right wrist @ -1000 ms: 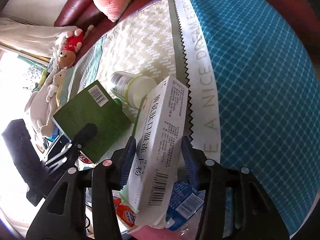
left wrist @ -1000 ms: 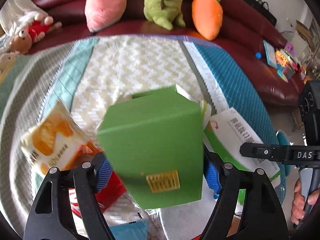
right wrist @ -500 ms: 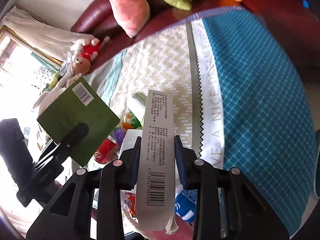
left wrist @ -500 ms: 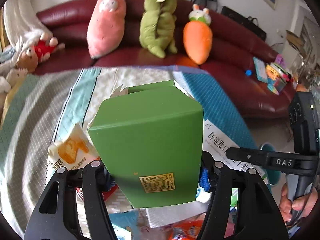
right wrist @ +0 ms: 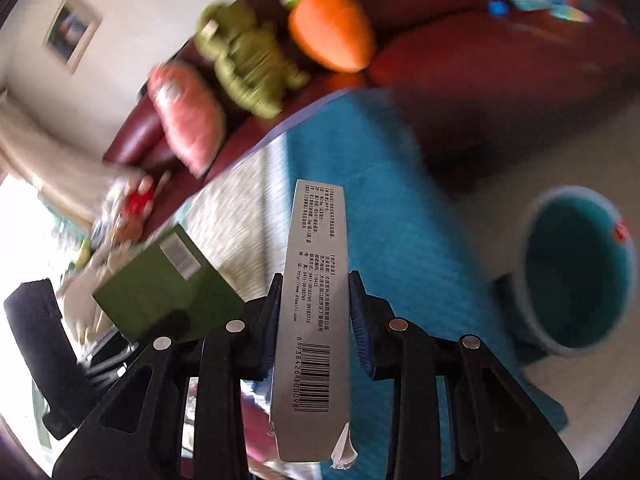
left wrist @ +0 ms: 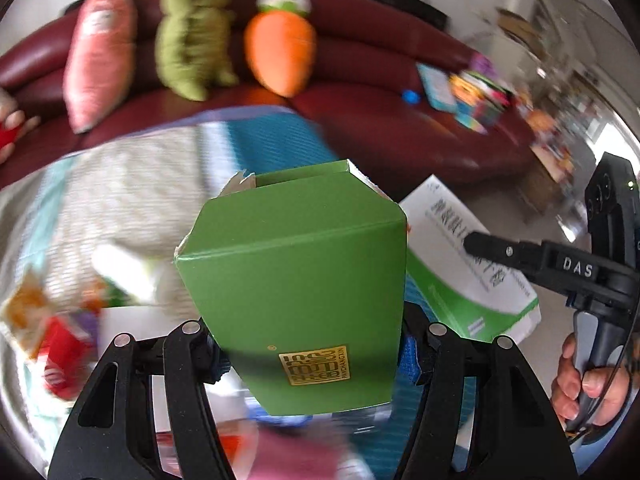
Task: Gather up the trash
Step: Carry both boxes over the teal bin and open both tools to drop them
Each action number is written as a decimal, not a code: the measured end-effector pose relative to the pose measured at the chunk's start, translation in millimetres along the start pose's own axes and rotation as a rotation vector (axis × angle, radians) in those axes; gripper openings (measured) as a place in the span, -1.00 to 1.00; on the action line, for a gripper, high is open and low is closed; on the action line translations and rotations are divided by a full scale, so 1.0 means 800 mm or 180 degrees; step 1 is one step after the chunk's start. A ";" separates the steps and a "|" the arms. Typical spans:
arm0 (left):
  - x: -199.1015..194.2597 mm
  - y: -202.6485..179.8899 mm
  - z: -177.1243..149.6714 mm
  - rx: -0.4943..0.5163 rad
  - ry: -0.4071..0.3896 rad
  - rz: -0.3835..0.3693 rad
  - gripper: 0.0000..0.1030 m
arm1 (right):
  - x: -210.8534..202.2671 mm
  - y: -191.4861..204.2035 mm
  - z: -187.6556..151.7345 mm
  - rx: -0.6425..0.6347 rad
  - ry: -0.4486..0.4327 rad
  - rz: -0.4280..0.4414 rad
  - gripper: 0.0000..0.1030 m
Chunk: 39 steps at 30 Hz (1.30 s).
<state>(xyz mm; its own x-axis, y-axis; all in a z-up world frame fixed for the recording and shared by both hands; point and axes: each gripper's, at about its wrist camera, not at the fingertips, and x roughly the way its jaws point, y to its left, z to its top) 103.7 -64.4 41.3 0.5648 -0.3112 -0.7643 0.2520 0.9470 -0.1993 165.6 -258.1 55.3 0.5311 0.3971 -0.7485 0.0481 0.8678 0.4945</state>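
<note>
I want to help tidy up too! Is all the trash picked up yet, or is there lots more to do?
Not finished yet. In hand: the left hand-held gripper clamps a green box, and the right hand-held gripper clamps a white box. Neither is in the blue bin on the floor yet, and I can't tell what's inside it. Left to do: blurry wrappers are lying on the blanket.

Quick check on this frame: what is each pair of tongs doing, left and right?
Left tongs: closed on the green carton.
Right tongs: closed on the white-and-green box, narrow side up.
</note>
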 end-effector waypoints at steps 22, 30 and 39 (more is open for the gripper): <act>0.221 -0.272 0.004 0.0776 0.0782 -0.0404 0.23 | -0.057 -0.307 0.007 0.1068 -0.0368 -0.0934 -0.02; 0.256 -0.287 0.001 0.0821 0.0910 -0.0383 0.23 | -0.053 -0.328 0.000 0.1157 -0.0310 -0.0971 0.20; 0.280 -0.299 0.001 0.0802 0.1001 -0.0452 0.26 | -0.060 -0.332 0.000 0.1170 -0.0323 -0.1105 0.38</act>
<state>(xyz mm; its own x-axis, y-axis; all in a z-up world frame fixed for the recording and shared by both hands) 170.6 -360.3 -81.8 0.2533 -0.3606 -0.8977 0.5163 0.8351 -0.1898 127.1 -507.6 -39.7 0.5096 0.0573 -0.8585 0.5206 0.7739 0.3607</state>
